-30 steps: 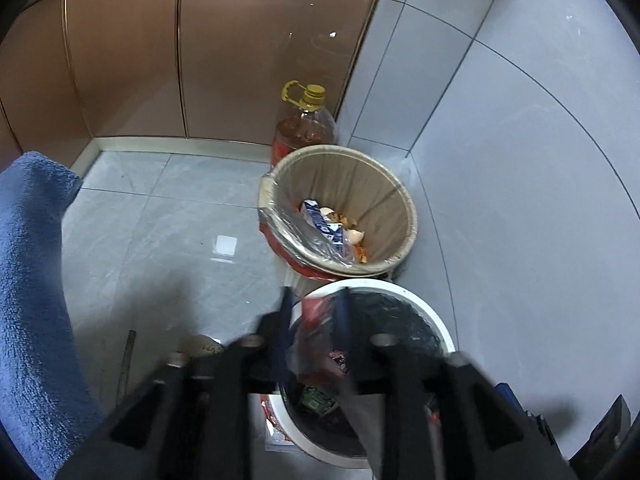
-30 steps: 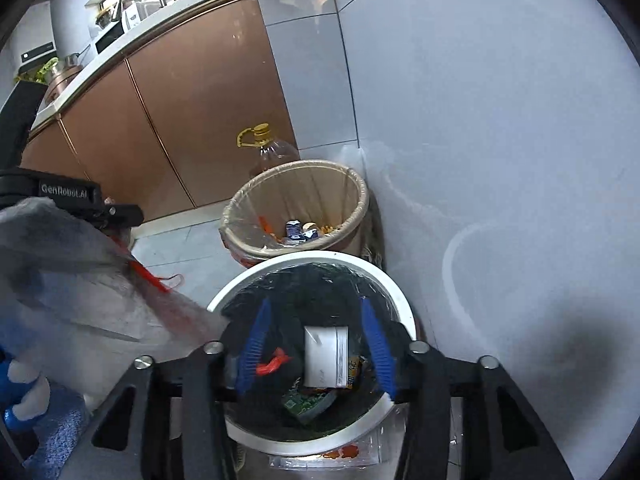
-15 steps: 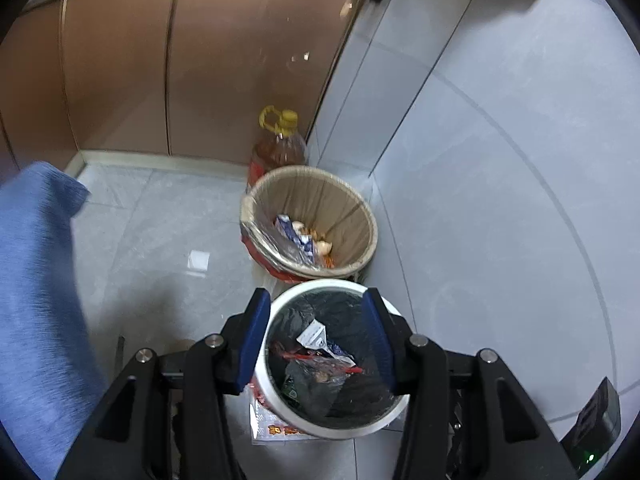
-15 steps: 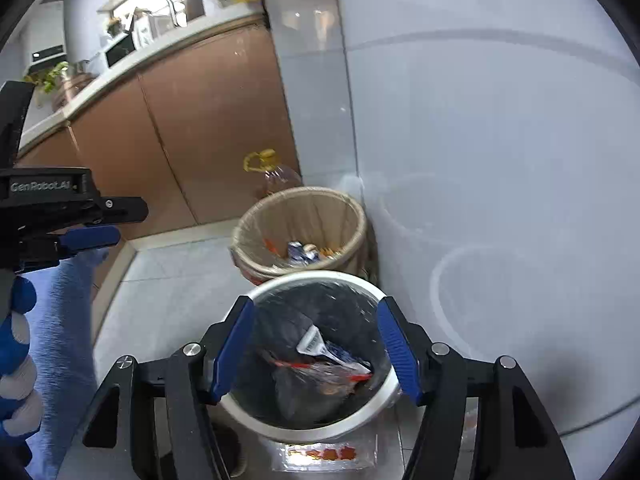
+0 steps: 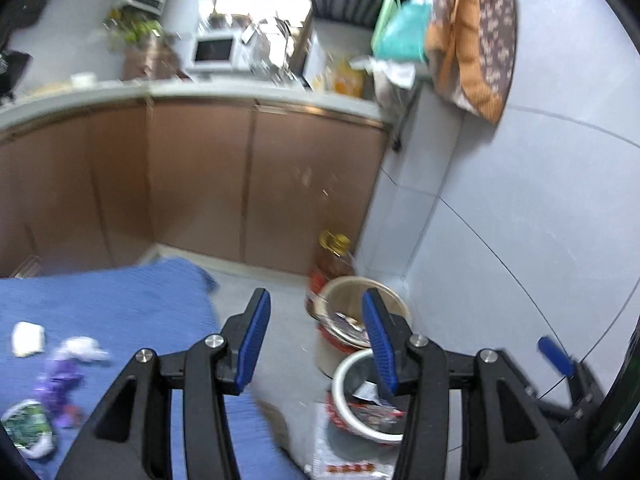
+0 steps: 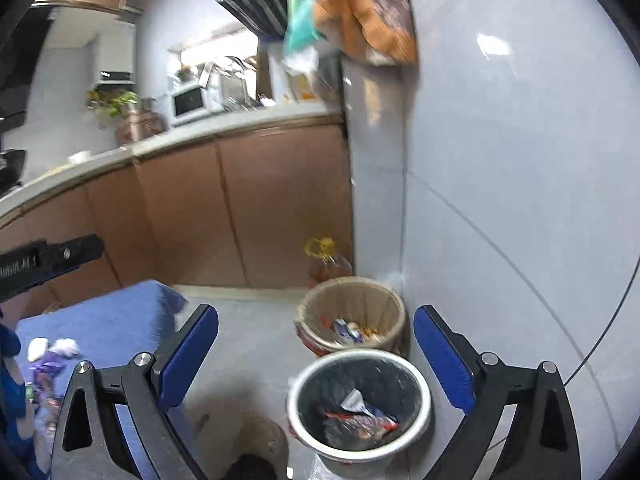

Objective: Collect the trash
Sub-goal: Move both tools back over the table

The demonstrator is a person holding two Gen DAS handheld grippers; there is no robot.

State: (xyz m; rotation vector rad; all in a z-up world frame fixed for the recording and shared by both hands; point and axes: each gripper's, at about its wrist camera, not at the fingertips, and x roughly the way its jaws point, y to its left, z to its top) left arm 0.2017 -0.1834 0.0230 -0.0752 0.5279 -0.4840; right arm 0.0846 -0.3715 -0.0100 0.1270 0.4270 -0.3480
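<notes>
My left gripper point(image 5: 316, 340) stands open and empty, high above the floor. Below it sits the white bin point(image 5: 339, 378) with a black liner, holding a crumpled clear bag with red print point(image 6: 360, 420). My right gripper point(image 6: 316, 360) is over the same white bin point(image 6: 424, 394); its jaws are opening wide with nothing between them. On the blue cloth point(image 5: 104, 312) at the left lie a white scrap point(image 5: 27, 338), a purple wrapper point(image 5: 60, 384) and a green packet point(image 5: 26, 428).
A wicker bin point(image 6: 360, 300) with food scraps stands behind the white one, and an oil bottle point(image 6: 326, 264) is in the corner. Brown cabinets and a cluttered counter point(image 5: 260, 96) run along the back. A grey tiled wall point(image 6: 500, 200) closes the right side.
The left gripper let the clear bag drop into the white bin. Both grippers rose and tilted up, so the counter came into view. The right jaws spread much wider.
</notes>
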